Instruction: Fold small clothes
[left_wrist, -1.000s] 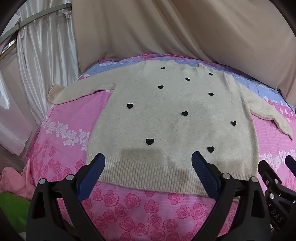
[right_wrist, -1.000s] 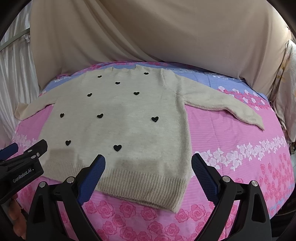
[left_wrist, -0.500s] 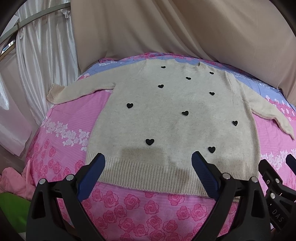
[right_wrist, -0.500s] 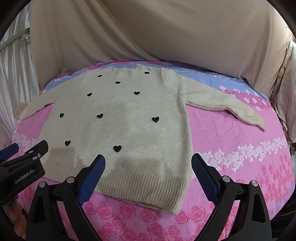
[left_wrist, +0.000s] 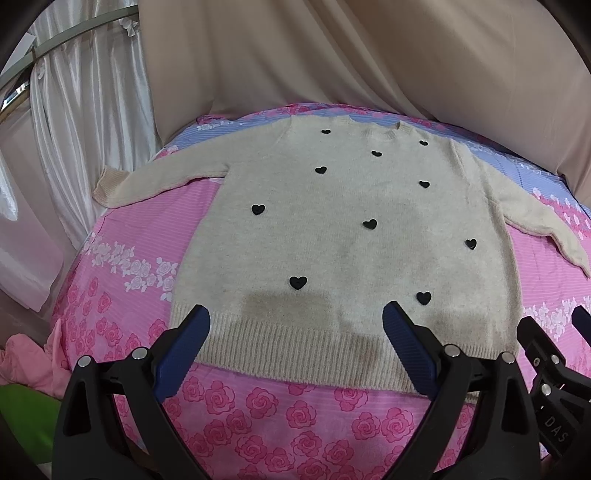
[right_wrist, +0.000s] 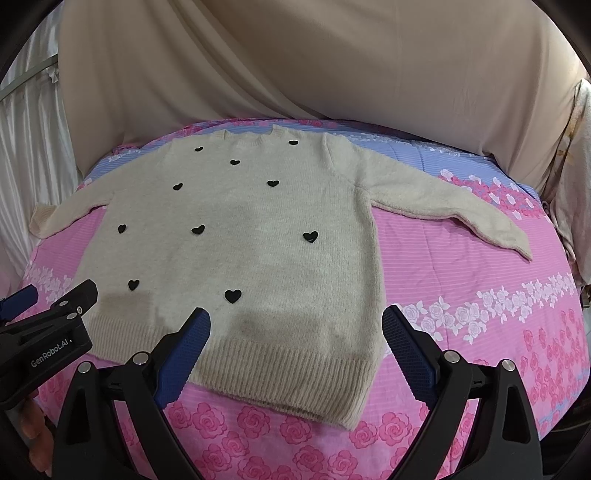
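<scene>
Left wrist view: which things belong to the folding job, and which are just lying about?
Job:
beige sweater, spread flat
left gripper, jaws open
right gripper, jaws open
pink floral bedsheet under it

Lying about:
pink cloth at the left edge
white curtain
beige drape

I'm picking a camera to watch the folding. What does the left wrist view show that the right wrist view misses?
Only the left wrist view shows the crumpled pink cloth and green patch beside the bed. Only the right wrist view shows the cream sweater's whole right sleeve to its cuff. Both show the cream knit sweater with black hearts flat on the pink rose-print sheet, both tools open and clear of it.
</scene>
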